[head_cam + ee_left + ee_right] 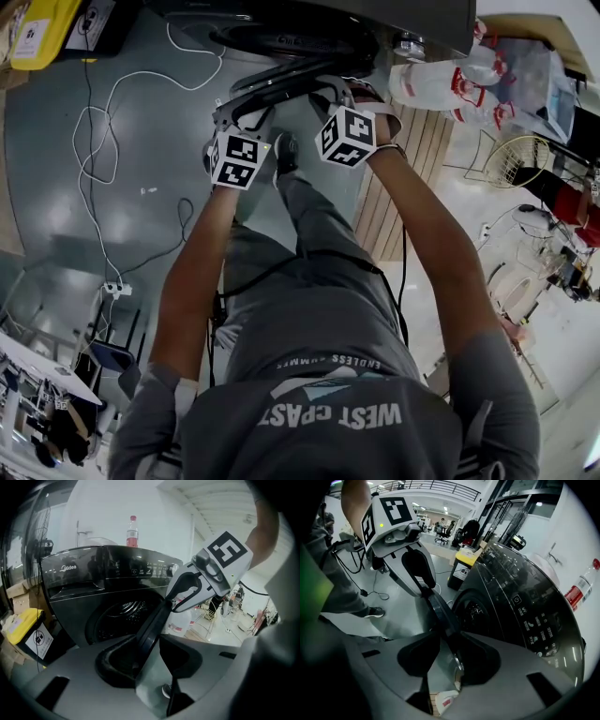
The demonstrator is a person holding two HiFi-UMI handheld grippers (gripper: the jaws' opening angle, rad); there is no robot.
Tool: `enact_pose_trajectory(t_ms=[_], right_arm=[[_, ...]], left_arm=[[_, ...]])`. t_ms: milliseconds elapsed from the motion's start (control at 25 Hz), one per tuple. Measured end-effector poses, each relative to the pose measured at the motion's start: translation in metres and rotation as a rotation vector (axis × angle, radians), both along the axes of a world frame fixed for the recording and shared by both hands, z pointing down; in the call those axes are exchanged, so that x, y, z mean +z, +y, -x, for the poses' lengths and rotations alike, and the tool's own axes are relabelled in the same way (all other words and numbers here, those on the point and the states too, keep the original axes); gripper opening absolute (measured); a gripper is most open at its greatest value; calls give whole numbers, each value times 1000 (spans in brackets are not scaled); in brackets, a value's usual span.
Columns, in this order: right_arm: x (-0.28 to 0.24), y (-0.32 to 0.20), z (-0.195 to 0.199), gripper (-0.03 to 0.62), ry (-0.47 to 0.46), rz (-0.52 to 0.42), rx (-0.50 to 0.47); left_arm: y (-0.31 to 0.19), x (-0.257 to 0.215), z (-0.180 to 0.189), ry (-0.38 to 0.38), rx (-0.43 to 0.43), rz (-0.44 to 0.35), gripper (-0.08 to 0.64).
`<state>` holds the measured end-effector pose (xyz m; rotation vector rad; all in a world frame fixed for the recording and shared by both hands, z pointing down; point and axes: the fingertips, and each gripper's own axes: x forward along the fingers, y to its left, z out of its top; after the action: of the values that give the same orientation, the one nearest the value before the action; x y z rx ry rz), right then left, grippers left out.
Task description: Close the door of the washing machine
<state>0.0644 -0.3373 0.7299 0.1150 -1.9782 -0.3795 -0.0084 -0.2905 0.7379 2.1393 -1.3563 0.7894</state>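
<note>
Judged as the start of the closing step: left gripper (150, 653) and right gripper (445, 653) both apparently clamped on the rim of the open door (152, 625), seen edge-on between each pair of jaws and lying at twelve o'clock in the head view. Next, probably, to swing the door toward the drum opening (124, 610) at ten o'clock of the left jaws and press until latched, with the jaws kept out of the seam. Round and dark-rimmed with a greyish pane, standing well ajar from the black washing machine (93, 573).
</note>
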Motion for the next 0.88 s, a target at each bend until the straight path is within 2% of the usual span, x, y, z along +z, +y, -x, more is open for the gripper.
enact_pose_trajectory(t_ms=[360,880], right_arm=[[-1,-26,19,143,-14,-42,90],[0,-63,33,132,-32,-101,159]], left_arm=[[-35,-1,29,-17,-52,-19,158],[-85,0,52,-40,-130,-30,156]])
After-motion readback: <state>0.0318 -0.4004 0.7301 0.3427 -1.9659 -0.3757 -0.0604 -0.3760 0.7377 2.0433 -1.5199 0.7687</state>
